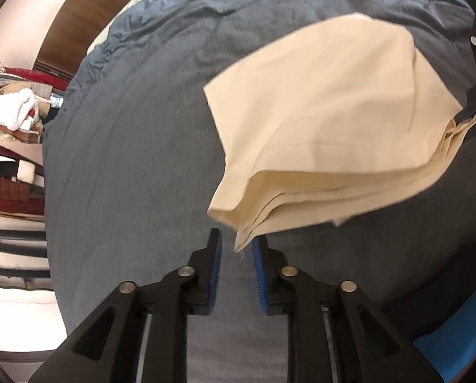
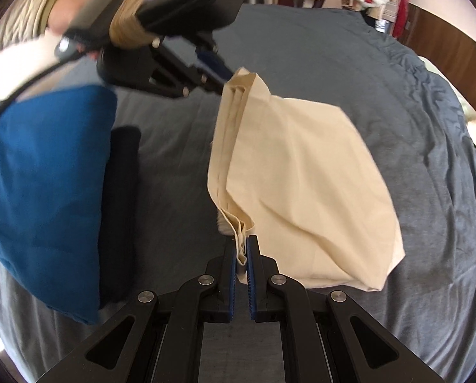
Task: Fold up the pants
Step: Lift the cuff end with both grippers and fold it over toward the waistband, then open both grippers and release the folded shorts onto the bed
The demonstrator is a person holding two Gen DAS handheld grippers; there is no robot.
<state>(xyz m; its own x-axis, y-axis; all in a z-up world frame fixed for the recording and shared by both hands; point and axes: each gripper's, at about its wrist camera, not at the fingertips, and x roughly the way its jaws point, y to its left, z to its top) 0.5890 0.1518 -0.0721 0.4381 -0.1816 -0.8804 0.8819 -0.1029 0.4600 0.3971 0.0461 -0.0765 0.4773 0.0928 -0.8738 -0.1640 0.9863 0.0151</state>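
Note:
The cream pants (image 1: 327, 127) are folded into a stack of several layers and hang above the grey bedspread (image 1: 126, 159). My right gripper (image 2: 241, 245) is shut on one corner of the pants (image 2: 301, 185); it also shows at the right edge of the left wrist view (image 1: 467, 118). My left gripper (image 1: 236, 239) is open, its blue pads either side of the other corner, which hangs loose between them. In the right wrist view the left gripper (image 2: 226, 76) sits at that far corner, held by a hand.
A blue folded garment (image 2: 43, 191) and a dark one (image 2: 120, 210) lie on the bed to the left of the pants. Piles of clothes (image 1: 14, 127) stand beyond the bed's edge. A wooden headboard (image 2: 445, 41) runs along the far side.

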